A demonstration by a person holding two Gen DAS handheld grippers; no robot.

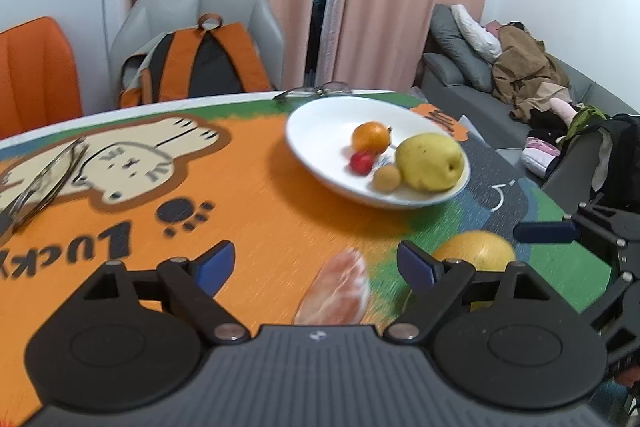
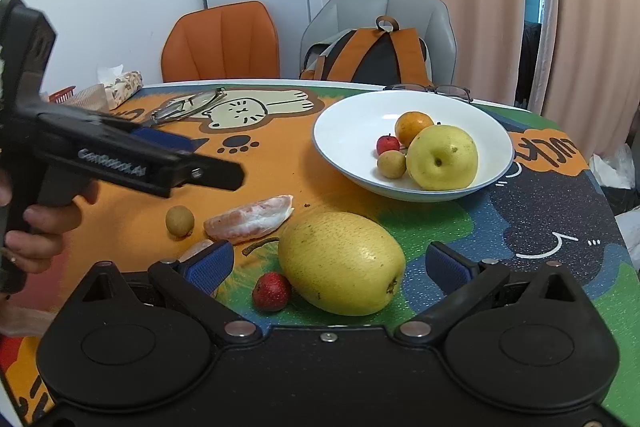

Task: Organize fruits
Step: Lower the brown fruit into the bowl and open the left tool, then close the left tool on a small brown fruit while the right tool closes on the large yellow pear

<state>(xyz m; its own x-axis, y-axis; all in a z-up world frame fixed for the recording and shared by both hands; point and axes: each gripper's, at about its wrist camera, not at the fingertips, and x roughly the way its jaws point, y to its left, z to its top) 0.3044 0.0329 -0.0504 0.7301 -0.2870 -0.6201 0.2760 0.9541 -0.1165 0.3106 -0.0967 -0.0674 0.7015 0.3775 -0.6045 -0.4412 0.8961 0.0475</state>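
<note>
**Four fruits in the bowl, four pieces lying loose on the mat**

Four fruits are sitting in the white bowl [image 2: 412, 143]: an orange [image 2: 412, 127] at the back, a yellow pear [image 2: 442, 158] in front of it, a small red fruit [image 2: 387, 144] and a small tan longan [image 2: 392, 164] to the pear's left. The pear is lying tilted, its dimpled end facing the right wrist camera.

Outside the bowl, a large yellow pomelo [image 2: 341, 263] is resting on the table mat [image 2: 280, 167], its long axis running from rear left to front right, its stem end turned toward the front right. A strawberry [image 2: 271, 291] is lying just beside its left flank. A peeled pomelo segment [image 2: 249, 218] is lying behind, its long axis running left to right, the narrower tip pointing right. A second longan [image 2: 180, 221] is sitting to the segment's left.

The right gripper [image 2: 328, 263] is standing released, jaws spread wide with the pomelo between them, not touching. The left gripper [image 1: 316, 263] is likewise released and empty, jaws apart above the segment [image 1: 336, 287]. Two pairs of glasses [image 2: 188, 105] are lying on the mat.
</note>
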